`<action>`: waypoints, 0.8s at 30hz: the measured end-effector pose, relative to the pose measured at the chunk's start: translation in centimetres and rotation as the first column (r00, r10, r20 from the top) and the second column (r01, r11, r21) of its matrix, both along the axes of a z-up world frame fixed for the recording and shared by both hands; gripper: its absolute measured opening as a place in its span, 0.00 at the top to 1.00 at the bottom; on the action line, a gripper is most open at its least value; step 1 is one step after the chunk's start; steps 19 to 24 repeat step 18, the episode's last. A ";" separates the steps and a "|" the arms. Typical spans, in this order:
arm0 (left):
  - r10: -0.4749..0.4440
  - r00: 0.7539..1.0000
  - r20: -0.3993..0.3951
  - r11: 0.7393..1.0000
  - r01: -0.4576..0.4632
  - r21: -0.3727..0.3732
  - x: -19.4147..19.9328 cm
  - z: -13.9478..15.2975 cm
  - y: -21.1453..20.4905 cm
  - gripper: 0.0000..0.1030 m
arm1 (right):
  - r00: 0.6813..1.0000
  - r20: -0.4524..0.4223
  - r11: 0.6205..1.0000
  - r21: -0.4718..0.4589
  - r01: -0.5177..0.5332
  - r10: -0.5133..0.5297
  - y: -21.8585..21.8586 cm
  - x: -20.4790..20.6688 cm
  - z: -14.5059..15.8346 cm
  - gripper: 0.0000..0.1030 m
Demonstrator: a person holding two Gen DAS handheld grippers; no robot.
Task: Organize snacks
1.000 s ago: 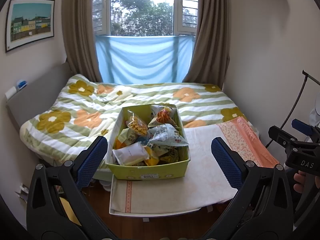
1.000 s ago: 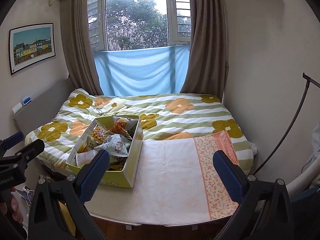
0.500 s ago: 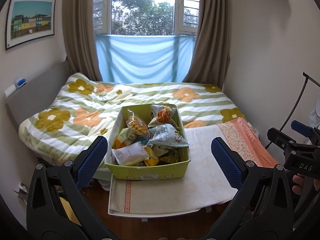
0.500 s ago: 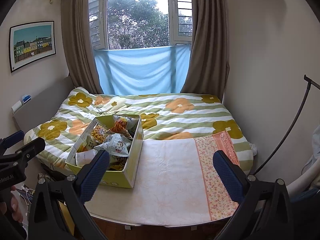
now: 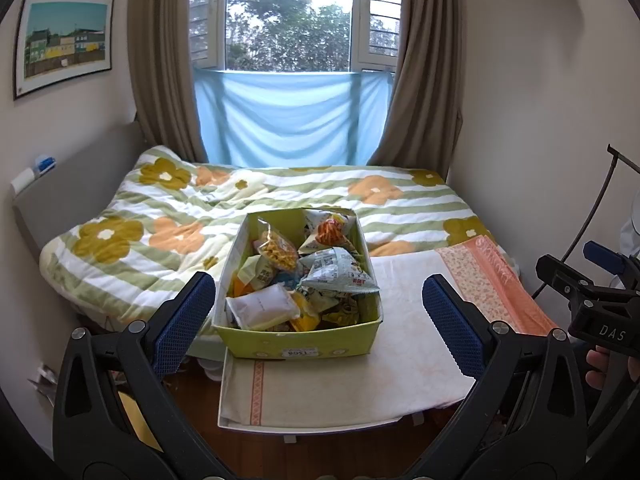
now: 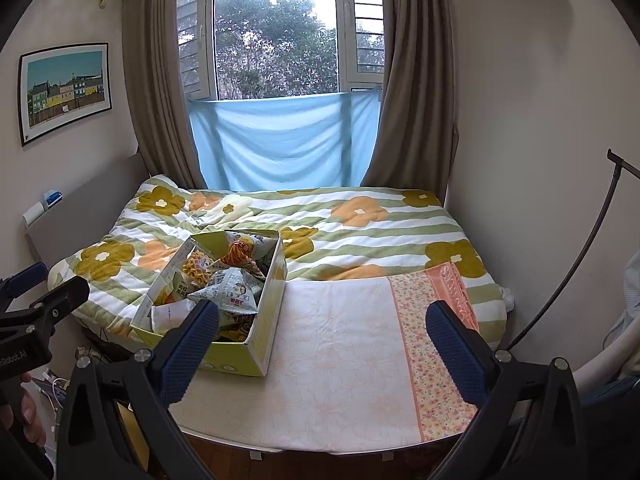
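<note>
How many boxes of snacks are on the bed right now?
1. The green box sits at the bed's near edge, on the white cloth, piled with snack packets. No other box shows.

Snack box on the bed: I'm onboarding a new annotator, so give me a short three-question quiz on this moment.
1. True or false: the left gripper is shut on a snack packet.
2. Multiple choice: the yellow-green snack box rests on (A) the wooden floor, (B) the pale floral cloth at the near end of the bed, (C) the window sill.
3. Fill in: the white packet lies at the box's ____ end, nearest the camera in the left wrist view.

Key
1. False: both it and the right gripper are open and hold nothing.
2. B
3. near
</note>
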State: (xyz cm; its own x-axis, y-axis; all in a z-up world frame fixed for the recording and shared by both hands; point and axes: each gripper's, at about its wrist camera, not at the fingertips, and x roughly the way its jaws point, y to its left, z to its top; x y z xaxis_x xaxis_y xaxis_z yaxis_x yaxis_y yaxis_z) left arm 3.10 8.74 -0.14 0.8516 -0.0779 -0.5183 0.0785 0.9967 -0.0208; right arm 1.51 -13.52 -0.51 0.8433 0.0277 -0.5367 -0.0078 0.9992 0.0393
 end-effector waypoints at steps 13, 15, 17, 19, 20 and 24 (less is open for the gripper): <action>0.043 0.998 0.035 0.998 -0.045 0.050 -0.7 0.2 -1.1 0.00 | 1.000 0.001 1.000 0.000 0.000 0.000 -0.1 -0.1 0.0 0.00; 0.036 0.999 0.039 0.998 -0.038 0.041 -0.8 0.2 -1.1 0.00 | 1.000 0.000 1.000 0.000 -0.001 0.001 0.0 0.0 0.0 0.00; 0.037 0.998 0.046 0.999 -0.038 0.030 -1.0 0.2 -1.0 0.00 | 1.000 0.000 1.000 0.000 -0.001 0.001 0.0 -0.1 0.0 0.00; 0.038 0.998 0.048 0.999 -0.039 0.027 -1.1 0.3 -1.0 0.00 | 1.000 -0.001 1.000 0.000 -0.001 0.001 0.0 -0.1 0.0 0.00; 0.038 0.998 0.048 0.999 -0.039 0.027 -1.1 0.3 -1.0 0.00 | 1.000 -0.001 1.000 0.000 -0.001 0.001 0.0 -0.1 0.0 0.00; 0.038 0.998 0.048 0.999 -0.039 0.027 -1.1 0.3 -1.0 0.00 | 1.000 -0.001 1.000 0.000 -0.001 0.001 0.0 -0.1 0.0 0.00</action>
